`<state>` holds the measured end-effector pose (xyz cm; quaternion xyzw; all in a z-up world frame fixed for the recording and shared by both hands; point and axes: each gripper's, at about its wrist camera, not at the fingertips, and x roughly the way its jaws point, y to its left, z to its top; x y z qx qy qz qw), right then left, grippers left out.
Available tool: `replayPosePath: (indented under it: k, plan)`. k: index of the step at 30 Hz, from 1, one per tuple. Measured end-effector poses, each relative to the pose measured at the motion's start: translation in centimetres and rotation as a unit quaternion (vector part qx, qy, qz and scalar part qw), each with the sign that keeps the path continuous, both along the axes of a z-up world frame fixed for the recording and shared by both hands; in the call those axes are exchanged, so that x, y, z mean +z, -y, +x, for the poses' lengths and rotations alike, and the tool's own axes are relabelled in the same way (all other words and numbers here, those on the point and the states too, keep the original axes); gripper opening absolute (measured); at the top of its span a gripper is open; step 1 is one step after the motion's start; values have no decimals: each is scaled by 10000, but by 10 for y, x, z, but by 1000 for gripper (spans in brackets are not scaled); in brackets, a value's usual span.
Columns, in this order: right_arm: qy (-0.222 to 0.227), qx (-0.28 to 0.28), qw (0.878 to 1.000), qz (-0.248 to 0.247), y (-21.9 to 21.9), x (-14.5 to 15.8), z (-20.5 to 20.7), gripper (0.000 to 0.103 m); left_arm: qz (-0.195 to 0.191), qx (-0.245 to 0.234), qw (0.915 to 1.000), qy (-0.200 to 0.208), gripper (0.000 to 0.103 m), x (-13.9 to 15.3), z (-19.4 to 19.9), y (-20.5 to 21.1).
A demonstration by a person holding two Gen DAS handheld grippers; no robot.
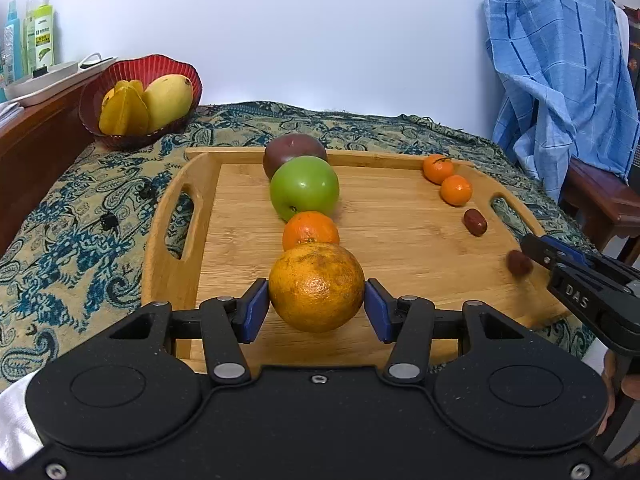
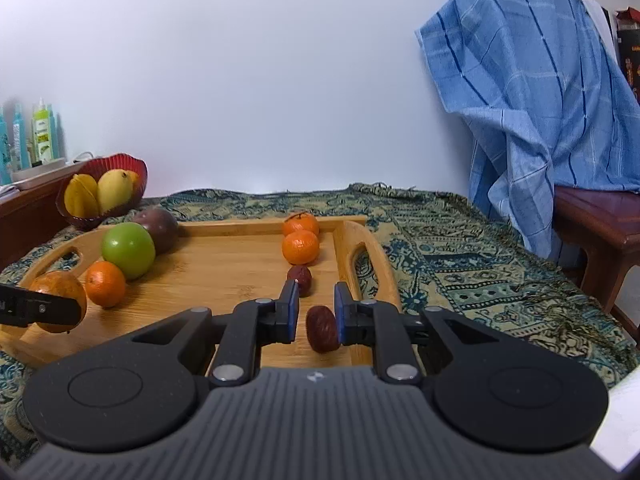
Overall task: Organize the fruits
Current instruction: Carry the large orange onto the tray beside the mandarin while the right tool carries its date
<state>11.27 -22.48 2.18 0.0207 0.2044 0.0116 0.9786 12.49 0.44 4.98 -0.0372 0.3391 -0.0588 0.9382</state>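
A wooden tray (image 1: 168, 248) lies on a patterned cloth. Down its middle runs a row of a dark purple fruit (image 1: 294, 150), a green apple (image 1: 304, 188) and a small orange (image 1: 310, 230). At the near end of that row is a large orange (image 1: 316, 286), with my left gripper (image 1: 316, 312) shut on it. Along the right side lie two mandarins (image 2: 300, 246) and a red date (image 2: 301, 278). My right gripper (image 2: 316, 314) is shut on a second red date (image 2: 323, 328) just above the tray's near right corner. That date looks blurred in the left wrist view.
A red bowl (image 1: 140, 96) with a mango and starfruit stands at the back left, beside a wooden shelf with bottles (image 1: 42, 36) and a white dish. A blue checked cloth (image 1: 560, 80) hangs over a wooden chair at the right.
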Motion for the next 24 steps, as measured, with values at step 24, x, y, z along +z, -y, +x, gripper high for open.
replayPosePath:
  k: [24]
  plan:
    - [-490, -142, 9987, 96, -5, -15, 21, 21, -125, 8, 9999, 37, 50, -14, 14, -4]
